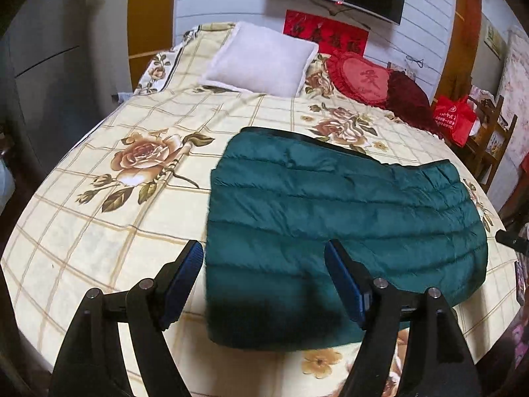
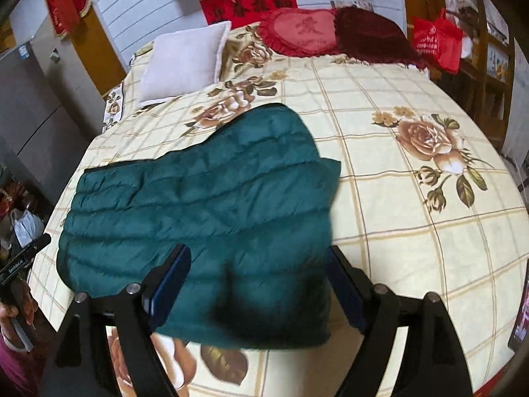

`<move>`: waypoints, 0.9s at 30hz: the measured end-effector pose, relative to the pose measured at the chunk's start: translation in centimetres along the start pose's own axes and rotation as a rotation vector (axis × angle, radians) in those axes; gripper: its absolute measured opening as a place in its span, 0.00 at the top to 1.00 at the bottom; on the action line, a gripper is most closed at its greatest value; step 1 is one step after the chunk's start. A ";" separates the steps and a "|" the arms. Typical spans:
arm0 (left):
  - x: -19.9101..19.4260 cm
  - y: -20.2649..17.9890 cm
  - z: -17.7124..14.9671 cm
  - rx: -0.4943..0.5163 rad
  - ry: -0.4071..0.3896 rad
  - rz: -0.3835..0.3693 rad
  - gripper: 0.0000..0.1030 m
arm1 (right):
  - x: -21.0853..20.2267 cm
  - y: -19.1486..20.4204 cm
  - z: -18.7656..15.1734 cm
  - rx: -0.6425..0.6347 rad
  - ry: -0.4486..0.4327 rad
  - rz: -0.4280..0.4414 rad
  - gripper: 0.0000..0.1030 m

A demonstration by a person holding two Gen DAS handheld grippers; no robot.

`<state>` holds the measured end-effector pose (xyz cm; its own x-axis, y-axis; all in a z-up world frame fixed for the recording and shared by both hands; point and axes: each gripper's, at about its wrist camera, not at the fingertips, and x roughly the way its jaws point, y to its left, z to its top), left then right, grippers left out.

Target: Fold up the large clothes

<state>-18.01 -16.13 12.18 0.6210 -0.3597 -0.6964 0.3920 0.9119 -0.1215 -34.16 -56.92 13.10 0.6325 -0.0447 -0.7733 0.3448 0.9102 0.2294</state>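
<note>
Fold step looks done: green jacket (image 1: 344, 218) lies folded mid-frame. Left gripper (image 1: 264, 284) & right gripper (image 2: 258, 291) both released, empty. Next: prob. smooth or halve again.

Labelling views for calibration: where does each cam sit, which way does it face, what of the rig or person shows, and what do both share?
Left wrist: sits behind the left tongs, looking down across the bed toward the headboard wall; both open fingers show over the green quilted jacket's near left corner.
Right wrist: sits behind the right tongs, same heading, over the jacket's near right corner; open fingers show, plus the person's hand at left.
Shared: jacket, bed, white pillow, red heart cushion.
</note>
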 end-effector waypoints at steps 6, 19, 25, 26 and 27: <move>0.3 -2.8 -2.7 -0.001 0.011 0.033 0.23 | -0.3 3.7 -2.9 -0.043 -0.038 -0.052 0.14; 0.4 -7.1 -5.8 0.040 0.000 0.048 0.23 | 0.6 8.7 -6.4 -0.091 -0.096 -0.098 0.13; 0.4 -7.0 -6.2 0.027 0.000 0.057 0.23 | 0.8 9.8 -6.7 -0.109 -0.103 -0.099 0.13; 0.4 -7.0 -6.2 0.027 -0.001 0.061 0.23 | 0.9 9.9 -6.7 -0.112 -0.103 -0.100 0.13; 0.4 -7.0 -6.3 0.028 -0.002 0.066 0.23 | 0.9 10.0 -6.8 -0.114 -0.104 -0.101 0.13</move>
<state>-24.76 -21.38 8.28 0.6475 -0.2989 -0.7010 0.3687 0.9279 -0.0551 -34.85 -45.07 10.68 0.6692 -0.1757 -0.7220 0.3332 0.9395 0.0802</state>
